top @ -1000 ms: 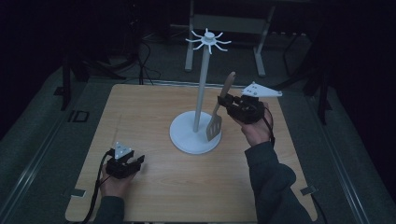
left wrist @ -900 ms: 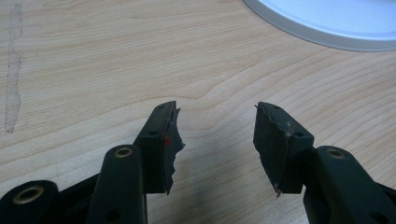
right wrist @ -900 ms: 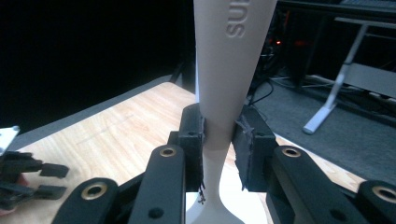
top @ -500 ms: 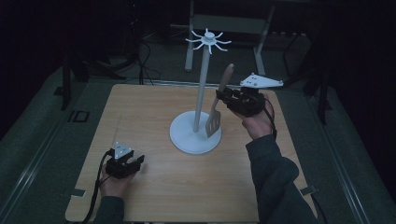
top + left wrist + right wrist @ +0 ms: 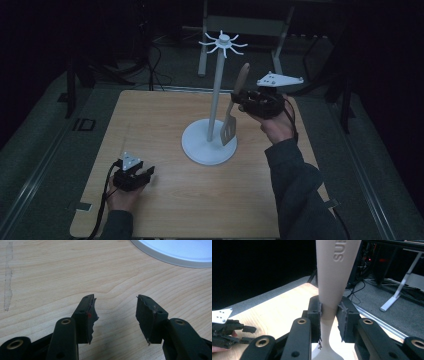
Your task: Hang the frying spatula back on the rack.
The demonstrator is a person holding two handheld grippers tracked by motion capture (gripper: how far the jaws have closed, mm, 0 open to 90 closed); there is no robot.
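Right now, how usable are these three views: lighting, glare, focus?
High view: dim and underexposed, surroundings near black, though the table, stand and spatula stay readable. Left gripper view: evenly lit, wood grain sharp, the stand's base pale but not blown out. Right gripper view: spatula handle very close and a bit soft, left background black, right gripper clear.

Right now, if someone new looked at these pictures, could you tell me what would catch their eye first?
Probably the tall white stand with its spoked top at the table's middle, and the right gripper beside it, shut on a beige spatula held blade down, above the stand's base. The left gripper sits open and empty near the table's front left.
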